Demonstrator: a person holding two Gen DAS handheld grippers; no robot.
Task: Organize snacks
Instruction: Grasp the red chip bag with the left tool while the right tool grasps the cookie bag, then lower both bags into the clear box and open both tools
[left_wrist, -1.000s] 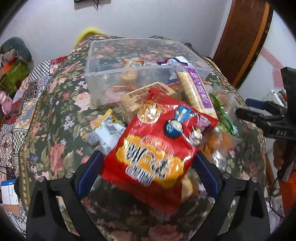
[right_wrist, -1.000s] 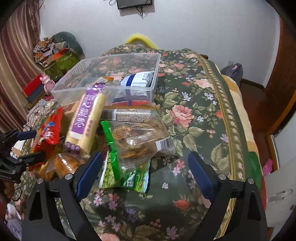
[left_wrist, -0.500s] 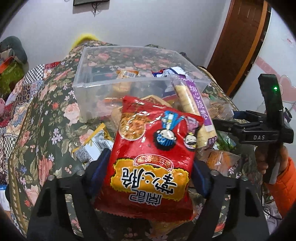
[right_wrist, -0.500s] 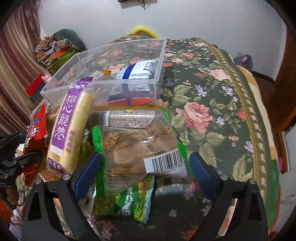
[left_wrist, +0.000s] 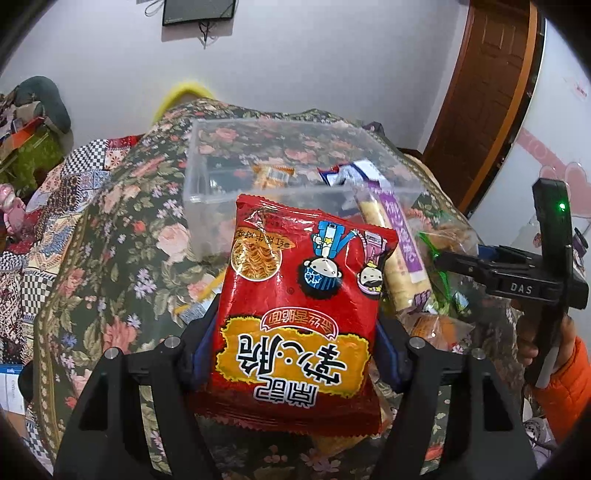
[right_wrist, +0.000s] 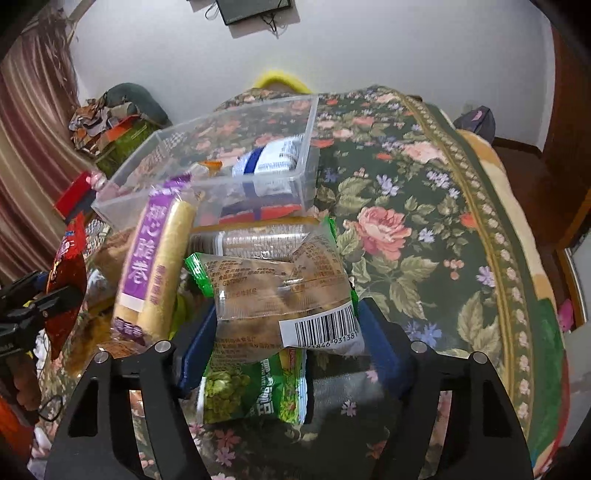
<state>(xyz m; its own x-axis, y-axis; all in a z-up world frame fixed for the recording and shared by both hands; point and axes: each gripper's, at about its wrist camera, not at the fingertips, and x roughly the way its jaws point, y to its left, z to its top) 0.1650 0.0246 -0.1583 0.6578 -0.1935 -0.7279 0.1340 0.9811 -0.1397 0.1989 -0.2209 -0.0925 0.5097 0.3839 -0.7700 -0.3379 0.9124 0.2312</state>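
The left gripper (left_wrist: 295, 343) is closing on a red snack bag (left_wrist: 303, 306), pads pressing its 2 sides. The right gripper (right_wrist: 286, 343) is closing on a clear biscuit packet (right_wrist: 280, 295), likewise pinched. A clear plastic box (right_wrist: 236, 173) sits ahead of both grippers on the floral tabletop (right_wrist: 424, 240).

Even, soft indoor light with no hard shadows. Glare streaks the red packet (left_wrist: 295, 317) and the clear bag (right_wrist: 284, 295). Fisheye bending curves the edges; corners go black. Right view's lower left is slightly blurred.
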